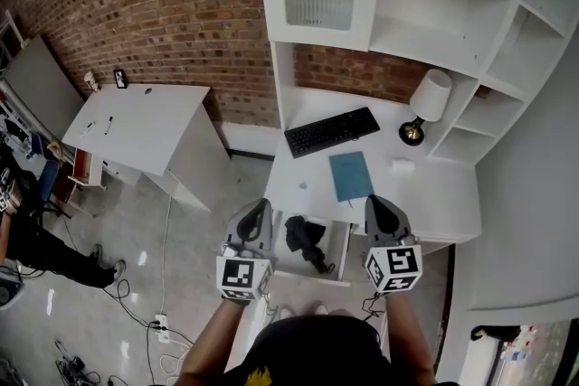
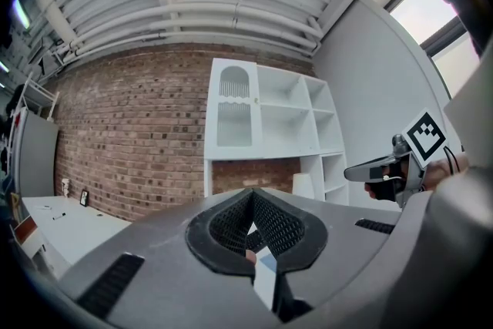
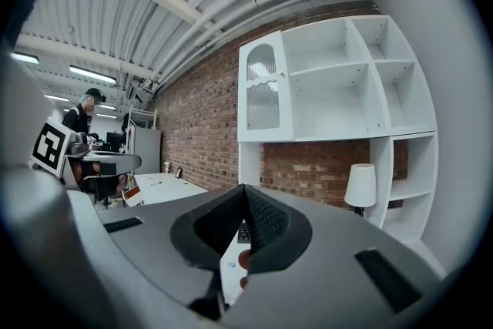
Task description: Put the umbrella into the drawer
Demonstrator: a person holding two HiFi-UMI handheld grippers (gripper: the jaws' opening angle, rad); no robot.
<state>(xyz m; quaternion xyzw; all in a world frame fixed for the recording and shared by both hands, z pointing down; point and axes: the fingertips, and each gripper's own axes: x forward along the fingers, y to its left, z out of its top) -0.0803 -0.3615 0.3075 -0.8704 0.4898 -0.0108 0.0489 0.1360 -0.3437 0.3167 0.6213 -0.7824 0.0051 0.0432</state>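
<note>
A folded black umbrella [image 1: 306,240] lies inside the open white drawer [image 1: 337,241] under the front of the desk [image 1: 434,190]. In the head view my left gripper [image 1: 262,205] is above the drawer's left side, and my right gripper [image 1: 375,202] is above its right edge. Both point level toward the desk. The left gripper [image 2: 251,196] has its jaws meeting at the tips with nothing between them. The right gripper [image 3: 243,189] is likewise shut and empty. Neither touches the umbrella.
On the desk are a black keyboard [image 1: 331,131], a blue notebook [image 1: 350,175] and a white lamp [image 1: 427,104]. White shelves [image 1: 434,4] rise behind against the brick wall. A white table [image 1: 136,127] stands at left; a cable and power strip [image 1: 161,321] lie on the floor.
</note>
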